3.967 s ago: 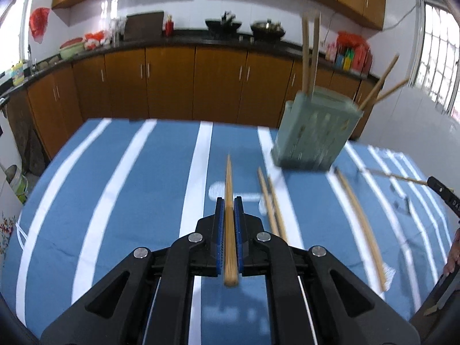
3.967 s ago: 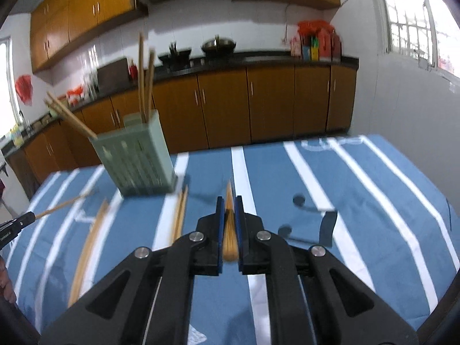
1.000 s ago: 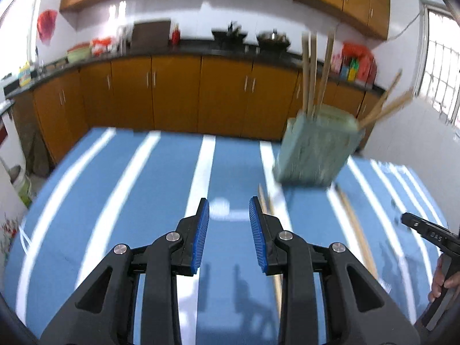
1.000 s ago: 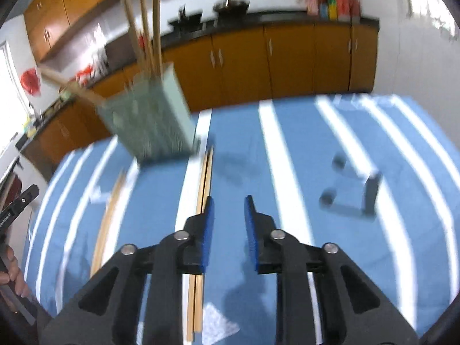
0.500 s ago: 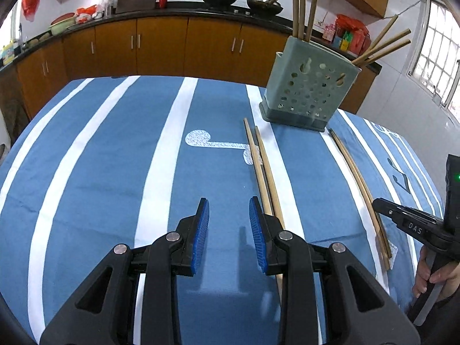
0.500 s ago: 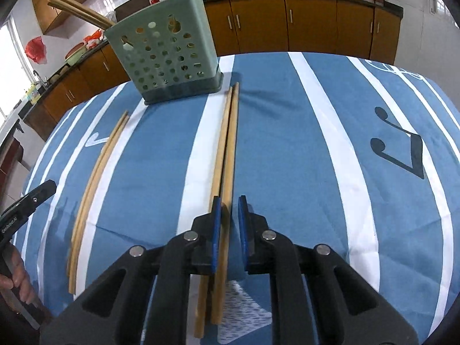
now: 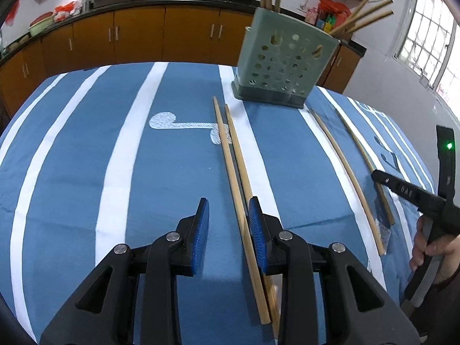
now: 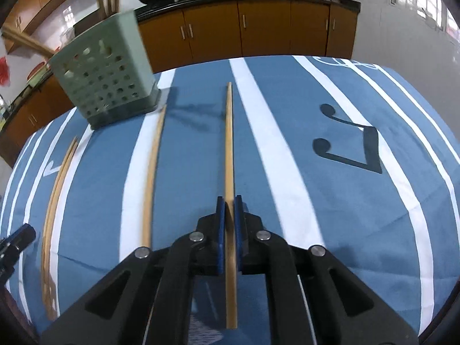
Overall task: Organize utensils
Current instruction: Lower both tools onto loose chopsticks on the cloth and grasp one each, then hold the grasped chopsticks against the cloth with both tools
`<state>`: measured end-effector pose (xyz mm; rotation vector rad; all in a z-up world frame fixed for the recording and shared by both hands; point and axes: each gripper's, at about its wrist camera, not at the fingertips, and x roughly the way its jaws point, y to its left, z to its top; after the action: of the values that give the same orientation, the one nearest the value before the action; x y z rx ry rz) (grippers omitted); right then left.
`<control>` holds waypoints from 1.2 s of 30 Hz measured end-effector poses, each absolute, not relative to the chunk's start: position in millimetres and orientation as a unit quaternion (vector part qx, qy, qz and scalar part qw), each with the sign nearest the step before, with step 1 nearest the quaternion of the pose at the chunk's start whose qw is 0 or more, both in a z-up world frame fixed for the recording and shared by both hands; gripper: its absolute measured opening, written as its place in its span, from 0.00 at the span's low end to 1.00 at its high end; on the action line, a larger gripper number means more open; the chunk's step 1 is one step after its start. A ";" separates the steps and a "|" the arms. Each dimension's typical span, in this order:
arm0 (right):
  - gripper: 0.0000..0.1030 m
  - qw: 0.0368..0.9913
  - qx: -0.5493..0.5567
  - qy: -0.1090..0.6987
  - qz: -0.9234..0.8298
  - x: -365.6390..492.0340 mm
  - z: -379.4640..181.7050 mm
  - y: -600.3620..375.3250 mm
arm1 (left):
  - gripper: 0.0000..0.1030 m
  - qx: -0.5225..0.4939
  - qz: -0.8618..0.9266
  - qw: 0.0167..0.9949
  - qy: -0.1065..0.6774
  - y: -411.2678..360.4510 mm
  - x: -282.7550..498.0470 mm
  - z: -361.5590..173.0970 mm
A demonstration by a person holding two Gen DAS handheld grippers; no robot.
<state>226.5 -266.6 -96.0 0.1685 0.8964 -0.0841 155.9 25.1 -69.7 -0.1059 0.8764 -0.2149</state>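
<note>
Right-wrist view alone — chopstick gripped.

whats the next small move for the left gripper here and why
Probably close the left gripper on the nearer chopstick and lift it. Its jaws stand open with that stick lying between them on the blue cloth, unpinched. The right gripper has just been closing and already pinches its own chopstick, and the green holder stands ahead to receive both.

Chopsticks: pale smooth wood. Holder: matt green perforated plastic. Cloth: matt blue, white-striped fabric.
</note>
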 end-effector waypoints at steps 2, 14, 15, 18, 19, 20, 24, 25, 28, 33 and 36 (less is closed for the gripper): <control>0.07 0.898 0.077 0.432 -0.038 225.7 -96.0 -267.9 | 0.26 -0.046 -0.104 0.897 0.428 22.8 157.3 -72.1; 0.09 0.901 0.051 0.430 -0.028 224.5 -95.9 -259.0 | 0.21 0.001 -0.089 0.893 0.440 5.6 165.3 -79.7; 0.11 0.901 0.048 0.430 -0.026 224.3 -95.8 -257.4 | 0.21 0.007 -0.087 0.895 0.438 3.1 164.8 -80.1; 0.11 0.903 0.040 0.428 -0.024 222.7 -96.0 -254.1 | 0.15 0.024 -0.077 0.898 0.433 -2.0 164.5 -80.1; 0.11 0.903 0.039 0.427 -0.024 222.6 -96.0 -254.0 | 0.09 0.026 -0.073 0.898 0.432 -1.5 165.0 -80.3; 0.09 0.903 0.037 0.427 -0.023 222.7 -96.0 -254.1 | 0.08 0.026 -0.068 0.899 0.432 0.2 166.1 -80.2; 0.08 0.904 0.035 0.426 -0.022 224.9 -95.9 -258.4 | 0.07 0.007 -0.041 0.899 0.436 21.2 177.8 -79.1; 0.08 0.904 0.035 0.426 -0.024 226.4 -95.9 -260.3 | 0.07 0.001 -0.032 0.899 0.436 28.2 181.2 -78.9; 0.08 0.906 0.030 0.422 -0.029 231.6 -96.4 -265.7 | 0.07 -0.017 -0.008 0.900 0.436 50.2 192.7 -78.5; 0.08 0.909 0.025 0.415 -0.025 239.2 -97.6 -269.0 | 0.07 -0.050 -0.012 0.903 0.427 68.4 201.2 -80.0; 0.09 0.909 0.028 0.416 -0.023 240.2 -97.7 -269.8 | 0.07 -0.047 -0.010 0.905 0.423 66.9 200.4 -80.5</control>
<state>240.2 -269.8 -97.7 0.0572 0.8575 -0.0484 200.4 66.9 -80.5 -0.0970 0.8729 -0.0213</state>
